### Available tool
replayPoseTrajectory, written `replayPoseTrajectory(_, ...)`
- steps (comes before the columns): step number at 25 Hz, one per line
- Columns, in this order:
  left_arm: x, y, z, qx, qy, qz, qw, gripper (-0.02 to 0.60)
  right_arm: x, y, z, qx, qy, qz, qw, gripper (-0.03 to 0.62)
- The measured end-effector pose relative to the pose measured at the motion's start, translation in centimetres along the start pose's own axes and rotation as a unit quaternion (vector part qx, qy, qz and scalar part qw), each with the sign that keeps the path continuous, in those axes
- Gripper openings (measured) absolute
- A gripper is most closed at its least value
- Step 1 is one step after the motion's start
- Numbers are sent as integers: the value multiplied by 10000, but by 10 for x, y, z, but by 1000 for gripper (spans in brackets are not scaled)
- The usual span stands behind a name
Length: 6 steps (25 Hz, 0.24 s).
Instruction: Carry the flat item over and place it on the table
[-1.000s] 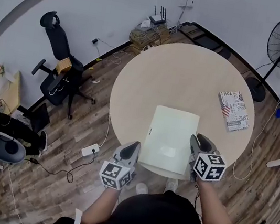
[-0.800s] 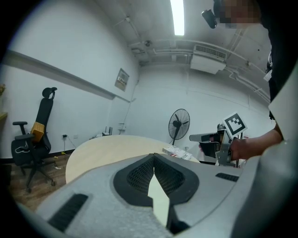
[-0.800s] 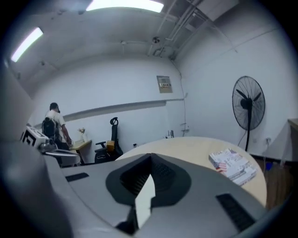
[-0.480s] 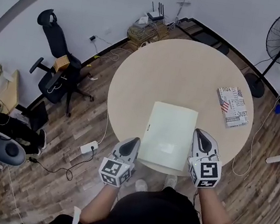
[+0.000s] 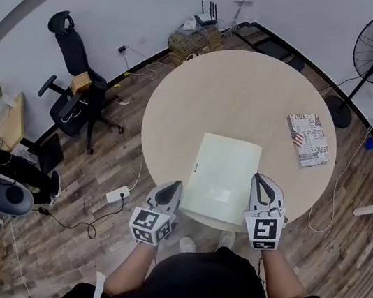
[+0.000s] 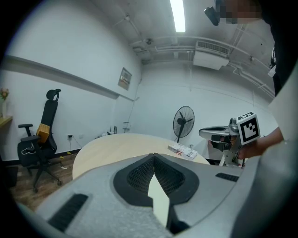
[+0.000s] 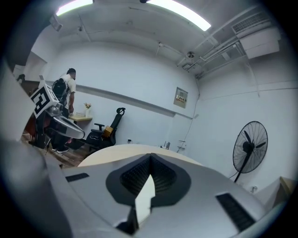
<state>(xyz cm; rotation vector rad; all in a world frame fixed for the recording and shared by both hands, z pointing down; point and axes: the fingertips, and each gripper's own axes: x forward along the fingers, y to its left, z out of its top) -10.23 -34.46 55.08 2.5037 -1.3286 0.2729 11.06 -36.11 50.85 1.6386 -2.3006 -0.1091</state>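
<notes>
Smooth matt pale-wood table [image 5: 243, 105], wood-plank floor [image 5: 79, 240]

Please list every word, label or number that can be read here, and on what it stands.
Nothing can be read.
On the printed rectangular booklet with a flag pattern, lying on the round beige table: letters too small.
On the small rectangular wall sign: blurred.

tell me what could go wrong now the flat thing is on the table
1. The pale rectangular flat sheet lies with its near edge right at the rim of the round beige table, so a bump there might slide it off.
2. The shut right claw is close beside the sheet's right edge. Pulling it away carelessly could catch that edge and skew the sheet.
</notes>
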Motion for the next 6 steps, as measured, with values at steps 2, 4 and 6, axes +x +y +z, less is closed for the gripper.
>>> replayPoseTrajectory(2, 2, 0, 3, 1, -31, 3, 10000, 6, 1, -1, -1, -13, -28, 15, 10000, -3)
replayPoseTrajectory(4, 4, 0, 4, 5, -55, 9, 10000, 6, 1, -2, -1, 5, -50, 20, 10000, -3)
replayPoseTrajectory(6, 6, 0, 5, 11, -70, 11, 10000, 6, 1, -4, -2, 40, -65, 15, 10000, -2)
